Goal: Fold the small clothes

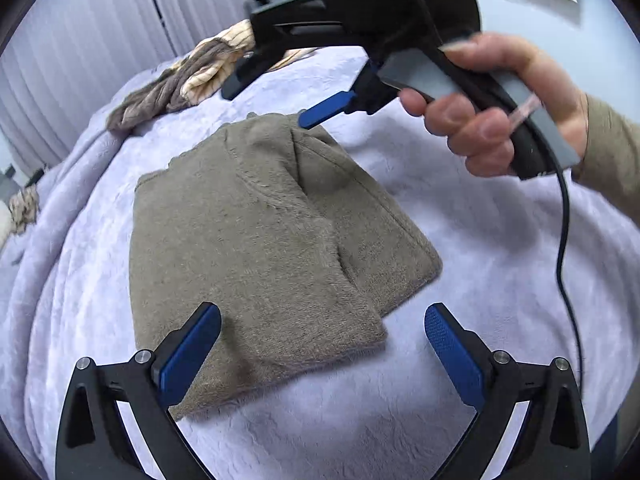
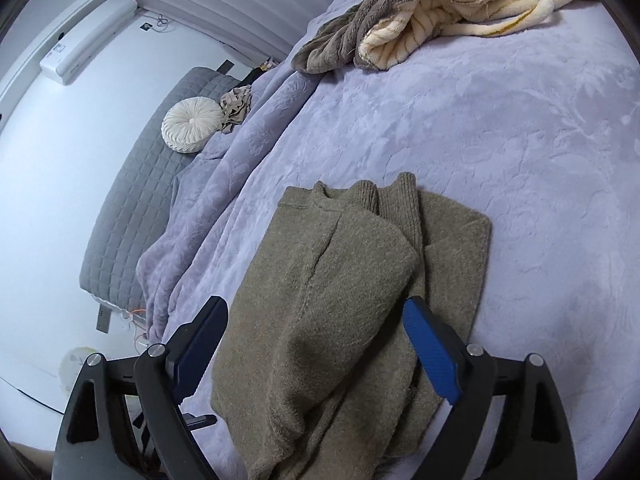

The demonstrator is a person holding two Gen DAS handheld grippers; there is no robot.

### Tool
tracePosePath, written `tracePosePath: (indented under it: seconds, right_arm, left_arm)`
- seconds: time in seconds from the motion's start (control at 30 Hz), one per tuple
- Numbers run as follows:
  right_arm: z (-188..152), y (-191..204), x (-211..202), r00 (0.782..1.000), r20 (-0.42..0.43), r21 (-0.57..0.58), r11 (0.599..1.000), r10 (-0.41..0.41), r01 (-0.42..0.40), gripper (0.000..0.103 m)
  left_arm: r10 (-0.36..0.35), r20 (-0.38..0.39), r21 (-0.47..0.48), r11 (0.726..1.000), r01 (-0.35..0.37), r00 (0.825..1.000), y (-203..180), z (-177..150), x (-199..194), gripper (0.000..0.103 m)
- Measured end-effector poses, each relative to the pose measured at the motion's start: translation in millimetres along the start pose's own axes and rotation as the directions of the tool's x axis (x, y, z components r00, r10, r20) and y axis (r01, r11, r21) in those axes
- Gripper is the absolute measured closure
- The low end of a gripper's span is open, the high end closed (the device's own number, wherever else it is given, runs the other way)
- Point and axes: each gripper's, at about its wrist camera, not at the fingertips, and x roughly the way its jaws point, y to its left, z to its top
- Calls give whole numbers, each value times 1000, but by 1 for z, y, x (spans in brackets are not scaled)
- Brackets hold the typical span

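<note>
- Left wrist view, nearest: the left gripper (image 1: 320,344) hovers with its blue fingers (image 1: 188,356) spread wide, grasping nothing, over the near edge of the olive sweater (image 1: 260,248).
- The sweater lies folded on the lavender bedspread (image 1: 460,320).
- Beyond it, the right gripper (image 1: 326,110), held in the person's right hand (image 1: 492,112), hangs over the sweater's far edge.
- Right wrist view: the right gripper's fingers (image 2: 432,356) are released and wide apart above the sweater, sleeves folded across its body, ribbed cuffs near the collar.
- Farther off, a cream and brown fleece garment (image 2: 432,12) lies crumpled on the bed; a round white cushion (image 2: 191,125) rests on the grey quilted mattress (image 2: 132,208) alongside.
</note>
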Motion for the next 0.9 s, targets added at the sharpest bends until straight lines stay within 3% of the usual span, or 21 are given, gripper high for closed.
tracePosePath:
  seconds: [0.03, 0.07, 0.1, 0.2, 0.23, 0.27, 0.3, 0.33, 0.37, 0.57, 0.63, 0.67, 0.73, 0.77, 0.8, 0.83, 0.9]
  right_arm:
    - [-1, -2, 3, 1000, -4, 12, 1000, 7, -7, 11]
    - [-1, -3, 7, 1000, -8, 24, 1000, 12, -12, 12]
    - [-2, -5, 11, 1000, -16, 37, 999, 23, -22, 12]
    - [-5, -8, 31, 998, -60, 62, 998, 18, -14, 13]
    - [-6, -6, 36, 998, -68, 53, 998, 19, -15, 18]
    - [-5, -4, 42, 997, -75, 45, 999, 19, -15, 31]
    - [-5, -3, 47, 997, -79, 41, 999, 11, -8, 38]
    - [-4, -2, 53, 996, -85, 39, 999, 2, 1, 56]
    - [-3, -2, 56, 996, -93, 37, 999, -15, 19, 78]
    - [0, 18, 39, 998, -59, -27, 1000, 6, -7, 82]
    - [2, 16, 42, 996, -84, -18, 1000, -19, 18, 79]
    - [3, 13, 45, 995, -99, -6, 1000, -28, 27, 78]
    - [3, 4, 51, 993, -117, 29, 999, -30, 33, 78]
    - [2, 2, 51, 993, -113, 37, 999, -27, 31, 78]
    - [0, 1, 50, 994, -102, 33, 999, -25, 28, 78]
    - [-1, 3, 47, 995, -89, 14, 999, -37, 38, 78]
    - [-2, 11, 42, 996, -70, -23, 998, -53, 52, 86]
  left_arm:
    - [18, 6, 30, 999, -18, 1000, -6, 0, 3, 2]
    - [40, 15, 66, 997, -41, 999, -15, -1, 5, 10]
    - [56, 10, 96, 994, -57, 998, -19, -2, 10, 25]
    - [69, -29, 119, 991, -65, 997, -21, -4, 24, 52]
    - [50, -32, 102, 994, -46, 998, -17, -2, 25, 56]
    - [16, -36, 68, 998, -14, 999, -12, 0, 24, 66]
    - [-13, -39, 35, 999, 14, 999, -4, 5, 25, 71]
    - [-45, -40, 2, 999, 45, 998, 3, 9, 23, 75]
    - [-77, -43, -27, 997, 76, 996, 11, 13, 21, 78]
    - [-198, -35, -64, 979, 195, 980, 34, 14, 9, 77]
    - [-195, -43, -68, 979, 192, 980, 40, 12, 13, 63]
    - [-181, -46, -75, 981, 177, 982, 45, 12, 17, 48]
    - [-185, -39, -92, 979, 180, 982, 46, 10, 17, 46]
    - [-191, -40, -96, 978, 186, 981, 49, 14, 22, 50]
    - [-196, -41, -99, 976, 191, 980, 49, 15, 22, 78]
    - [-207, -55, -99, 975, 201, 977, 50, 17, 25, 89]
    - [-172, -69, -82, 983, 166, 983, 47, 19, 28, 89]
